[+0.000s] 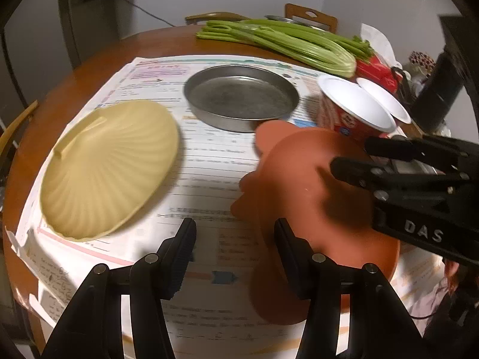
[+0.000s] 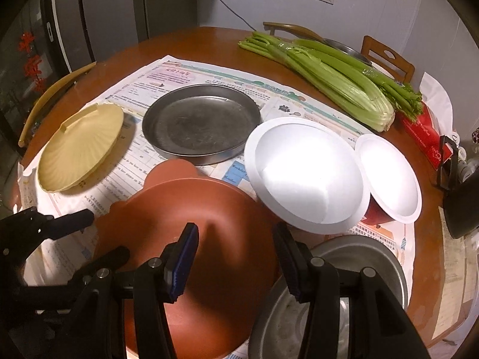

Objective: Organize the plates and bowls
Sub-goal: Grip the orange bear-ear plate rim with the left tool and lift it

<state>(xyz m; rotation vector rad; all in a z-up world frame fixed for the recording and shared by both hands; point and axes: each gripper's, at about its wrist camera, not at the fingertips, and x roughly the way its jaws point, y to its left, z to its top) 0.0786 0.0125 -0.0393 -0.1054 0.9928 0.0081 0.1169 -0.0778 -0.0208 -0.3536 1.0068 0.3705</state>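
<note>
Round brown wooden surface (image 2: 179,45) is carrying spread newspaper sheets (image 1: 209,155), with grey walls behind. Far side: a bunch of green celery stalks (image 2: 329,80) is lying across the bare wood, with a red printed packet (image 2: 425,131) just beside its root end.

On the paper, a beige shell-ribbed plastic plate (image 1: 110,167) is sitting at the left. A round grey metal pan (image 1: 239,98) is sitting near it, towards the middle. Two red paper bowls with white insides, a larger one (image 2: 305,173) and a smaller one (image 2: 389,179), are leaning on their sides and touching each other to the right of the pan.

An orange-brown plastic plate with a lobed rim (image 2: 209,209) is lying nearest the camera, in front of the pan and left of the larger paper bowl. It is blurring in the left wrist view. A grey metal bowl (image 2: 374,257) is sitting just right of it, partly hidden.

Right tool (image 2: 236,257) is hanging over the orange-brown plate with its fingers spread and the plate's surface showing between them. I cannot tell whether it is touching the plate.

Left tool (image 1: 235,257) is hovering at the plate's left edge with its fingers spread. Only newspaper is showing in the gap, and its right finger is overlapping the rim.
</note>
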